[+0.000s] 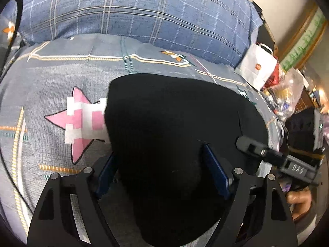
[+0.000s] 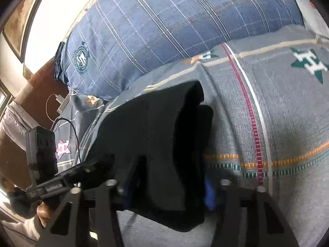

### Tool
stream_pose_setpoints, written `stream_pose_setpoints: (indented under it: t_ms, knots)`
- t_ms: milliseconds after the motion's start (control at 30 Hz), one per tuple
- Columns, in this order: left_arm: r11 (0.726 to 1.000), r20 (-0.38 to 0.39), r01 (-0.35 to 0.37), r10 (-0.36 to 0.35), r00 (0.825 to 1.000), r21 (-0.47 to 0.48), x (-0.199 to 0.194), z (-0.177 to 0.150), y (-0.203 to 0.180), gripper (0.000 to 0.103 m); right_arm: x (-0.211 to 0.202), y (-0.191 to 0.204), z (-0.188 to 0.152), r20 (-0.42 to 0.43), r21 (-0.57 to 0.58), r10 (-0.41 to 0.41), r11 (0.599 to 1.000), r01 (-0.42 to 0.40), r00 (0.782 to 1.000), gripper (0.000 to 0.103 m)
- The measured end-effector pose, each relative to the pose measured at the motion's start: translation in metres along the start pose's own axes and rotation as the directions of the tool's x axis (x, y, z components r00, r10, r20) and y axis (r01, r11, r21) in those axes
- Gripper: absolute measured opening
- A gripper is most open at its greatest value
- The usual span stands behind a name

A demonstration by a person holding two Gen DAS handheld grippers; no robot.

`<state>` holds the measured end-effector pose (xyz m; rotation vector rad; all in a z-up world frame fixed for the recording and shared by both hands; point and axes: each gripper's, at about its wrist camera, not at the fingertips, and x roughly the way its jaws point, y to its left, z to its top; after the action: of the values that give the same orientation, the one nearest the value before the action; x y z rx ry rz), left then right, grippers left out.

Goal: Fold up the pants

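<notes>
The black pants point(image 1: 174, 123) lie folded into a thick pad on the grey patterned bedsheet point(image 1: 61, 72). My left gripper point(image 1: 162, 173) stands open and wide, its blue pads point(image 1: 216, 170) on either side of the near end of the pants. In the right wrist view the pants point(image 2: 156, 135) show stacked layers at their right edge. My right gripper point(image 2: 169, 191) is shut on that near edge, blue pads point(image 2: 209, 193) pressed into the cloth. Each gripper shows in the other's view: the right one point(image 1: 267, 154) beside the pants, the left one point(image 2: 61, 183) at the pants' far side.
A big blue plaid pillow point(image 1: 144, 10) lies behind the pants. A white paper bag point(image 1: 259, 68) and a clear plastic bag point(image 1: 287, 90) sit at the bed's right edge. A white charger with its cable point(image 2: 59, 100) lies at the left. A person's hand point(image 1: 298, 199) holds the right gripper.
</notes>
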<state>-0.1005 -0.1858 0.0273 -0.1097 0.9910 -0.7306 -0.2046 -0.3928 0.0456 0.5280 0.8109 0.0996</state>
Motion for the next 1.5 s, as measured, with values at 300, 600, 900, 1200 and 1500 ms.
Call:
stream_pose_setpoints:
  t_ms: [300, 600, 900, 1200, 1500]
  knots:
    - [1.0, 0.127, -0.018, 0.017, 0.992, 0.001, -0.065, 0.046, 0.031, 0.076, 0.005, 0.084, 0.044, 0.054, -0.171, 0.082, 0.983, -0.071, 0.995, 0.043]
    - [0.98, 0.103, -0.176, 0.186, 0.977, -0.096, -0.064, 0.082, 0.126, 0.076, 0.117, 0.133, 0.078, -0.035, -0.192, 0.12, 0.973, -0.125, 0.992, 0.043]
    - [0.945, 0.053, -0.289, 0.3, 0.952, -0.15, -0.053, 0.072, 0.167, 0.079, 0.143, 0.121, 0.062, -0.086, -0.255, -0.047, 0.967, 0.024, 0.995, 0.05]
    - [0.904, 0.165, -0.424, 0.428, 0.889, -0.059, -0.063, 0.086, 0.126, 0.079, 0.11, 0.167, 0.076, 0.009, -0.366, -0.034, 0.93, 0.034, 0.999, 0.05]
    - [0.883, 0.149, -0.469, 0.461, 0.875, 0.028, -0.034, 0.09, 0.113, 0.079, 0.157, 0.174, 0.072, -0.049, -0.483, -0.106, 0.873, 0.069, 0.993, 0.05]
